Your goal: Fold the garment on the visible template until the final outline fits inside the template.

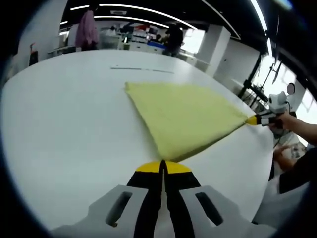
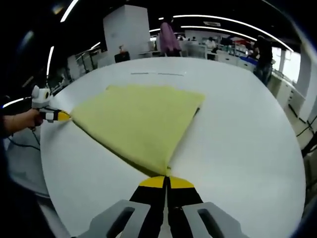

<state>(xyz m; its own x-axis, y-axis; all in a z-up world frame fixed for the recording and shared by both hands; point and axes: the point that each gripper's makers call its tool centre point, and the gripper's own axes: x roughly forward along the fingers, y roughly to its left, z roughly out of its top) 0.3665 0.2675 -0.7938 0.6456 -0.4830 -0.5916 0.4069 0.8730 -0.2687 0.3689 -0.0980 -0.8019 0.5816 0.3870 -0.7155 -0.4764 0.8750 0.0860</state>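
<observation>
Yellow garment lying flat on a white table, drawn out between the two grippers into a roughly triangular sheet. In the left gripper view, the left gripper rises from the bottom edge with its yellow-tipped jaws pressed together on the nearest corner of the cloth; from that corner the fabric fans away toward a far corner near the table's middle and a second pinched corner at the right, where the right gripper holds it, a hand behind it. In the right gripper view, the left gripper enters at the left, clamped on its corner, and the garment widens rightward to a far folded edge before narrowing to the right gripper, whose jaws are closed on the near tip. The taut edge between the two held corners forms the long axis. People stand among benches in the background.
</observation>
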